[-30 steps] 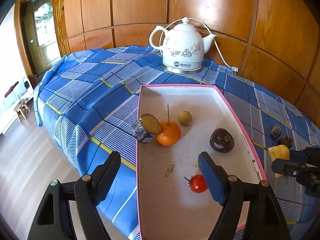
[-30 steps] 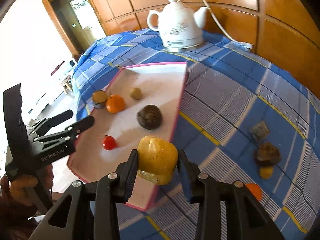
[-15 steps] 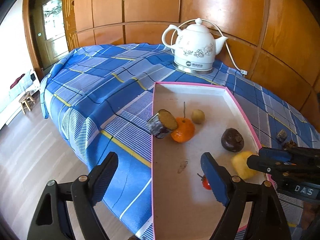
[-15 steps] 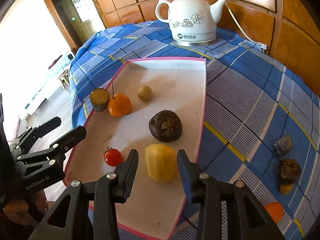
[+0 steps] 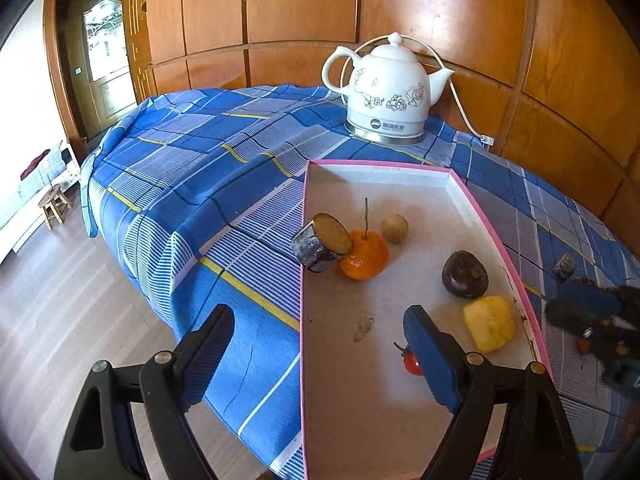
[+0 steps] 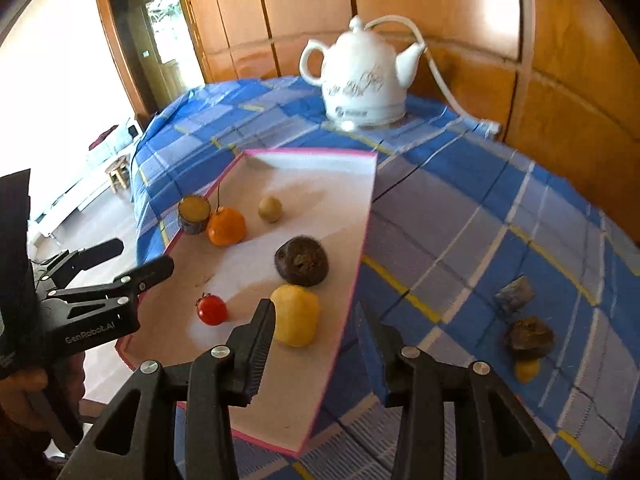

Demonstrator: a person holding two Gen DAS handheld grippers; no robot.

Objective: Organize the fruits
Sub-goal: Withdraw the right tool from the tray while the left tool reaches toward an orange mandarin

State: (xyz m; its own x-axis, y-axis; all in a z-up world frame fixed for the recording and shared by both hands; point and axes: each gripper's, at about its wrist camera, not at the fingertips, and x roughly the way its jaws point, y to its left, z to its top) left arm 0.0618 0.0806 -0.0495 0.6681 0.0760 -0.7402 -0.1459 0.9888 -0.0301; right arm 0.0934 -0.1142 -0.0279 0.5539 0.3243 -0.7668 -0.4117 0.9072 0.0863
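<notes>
A pink-rimmed white tray (image 5: pixel 404 165) (image 6: pixel 362 256) lies on the blue plaid cloth. In it are a yellow fruit piece (image 5: pixel 489 323) (image 6: pixel 295 315), a dark round fruit (image 5: pixel 465 274) (image 6: pixel 302 261), a cherry tomato (image 5: pixel 411 363) (image 6: pixel 211 309), an orange (image 5: pixel 364 255) (image 6: pixel 226 226), a small tan fruit (image 5: pixel 394 229) (image 6: pixel 270 209) and a dark-skinned cut piece (image 5: pixel 322 243) (image 6: pixel 194 214). My right gripper (image 6: pixel 316 344) is open and empty, just behind the yellow piece. My left gripper (image 5: pixel 320 354) is open and empty over the tray's near left edge.
A white kettle (image 5: pixel 386 92) (image 6: pixel 362 74) with a cord stands behind the tray. On the cloth to the right lie a grey cut piece (image 6: pixel 515 293), a dark fruit (image 6: pixel 529 337) and a small yellow fruit (image 6: pixel 526 369). The table edge and floor are at left.
My right gripper carried the yellow piece over the tray, set it down beside the dark fruit, opened and drew back to the right. My left gripper stayed open.
</notes>
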